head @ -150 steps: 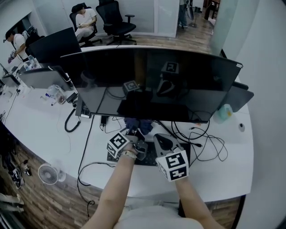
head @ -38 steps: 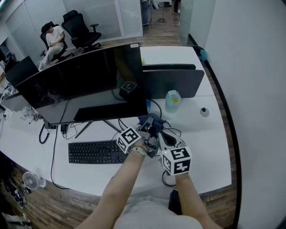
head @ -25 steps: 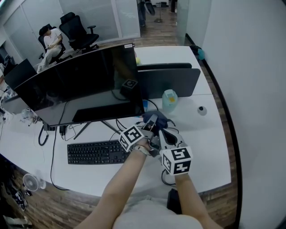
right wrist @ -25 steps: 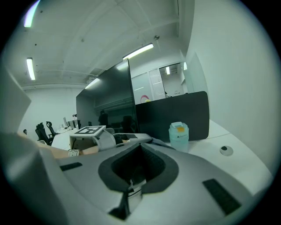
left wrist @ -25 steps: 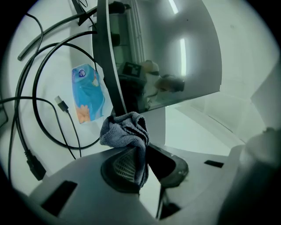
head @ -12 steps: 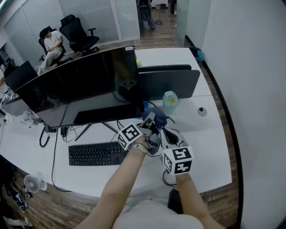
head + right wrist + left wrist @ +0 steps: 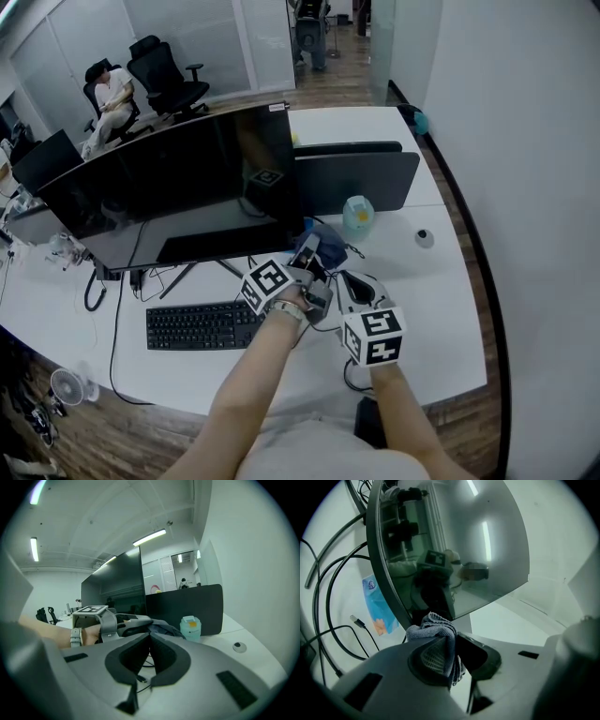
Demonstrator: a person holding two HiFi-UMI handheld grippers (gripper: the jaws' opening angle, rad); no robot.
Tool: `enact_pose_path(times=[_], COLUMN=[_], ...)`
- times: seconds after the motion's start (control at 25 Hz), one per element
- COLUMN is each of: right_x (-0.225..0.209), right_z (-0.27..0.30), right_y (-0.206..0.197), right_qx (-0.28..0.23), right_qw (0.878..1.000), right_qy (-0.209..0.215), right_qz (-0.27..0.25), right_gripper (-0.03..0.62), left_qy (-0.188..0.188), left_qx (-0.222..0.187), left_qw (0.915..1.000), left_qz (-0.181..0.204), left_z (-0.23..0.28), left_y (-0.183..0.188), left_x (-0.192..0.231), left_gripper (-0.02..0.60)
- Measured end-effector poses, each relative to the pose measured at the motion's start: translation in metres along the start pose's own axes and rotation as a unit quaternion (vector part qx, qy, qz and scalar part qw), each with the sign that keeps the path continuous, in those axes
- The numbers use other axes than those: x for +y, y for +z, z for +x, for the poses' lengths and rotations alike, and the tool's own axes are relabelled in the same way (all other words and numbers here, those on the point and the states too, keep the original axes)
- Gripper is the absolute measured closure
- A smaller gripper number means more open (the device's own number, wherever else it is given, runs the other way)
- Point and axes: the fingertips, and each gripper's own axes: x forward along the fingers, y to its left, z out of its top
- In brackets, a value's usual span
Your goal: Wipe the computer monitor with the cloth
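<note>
White curved desk (image 7: 441, 309), open-plan office, wood floor (image 7: 56, 422). Items:
- 1 curved monitor (image 7: 169, 187), screen dark
- 1 keyboard (image 7: 202, 325) in front of it
- 1 dark panel (image 7: 356, 183) behind
- 1 teal jar (image 7: 356, 214)
- 1 blue-grey cloth (image 7: 436, 625), pinched in L gripper (image 7: 450, 644) jaws at monitor's lower right corner; contact w/ screen unclear
- R gripper (image 7: 150, 637): jaws together, empty, just beside L

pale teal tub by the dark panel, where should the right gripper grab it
Take the pale teal plastic tub across its upright body, below the lid. Come from the front, the person's side: the dark flat panel stands behind it, and the left gripper with the grey-blue cloth is at its left. The right gripper, now shut, would need opening first.
</note>
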Motion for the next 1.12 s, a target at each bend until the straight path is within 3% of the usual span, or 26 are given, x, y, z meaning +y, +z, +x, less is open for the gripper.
enact_pose_path(times=[1.12], right_x=[0.002], right_z=[-0.007], right_y=[0.011], right_qx=[-0.011], right_qw=[1.000], right_qy=[-0.007], right_qz=[-0.007], right_gripper=[0.586], left_qy=[-0.028], left_qx=[0.002], left_qw=[0.9994], left_qz=[0.019], left_z=[0.006], left_y=[0.021], left_x=[-0.044], left_gripper=[0.522])
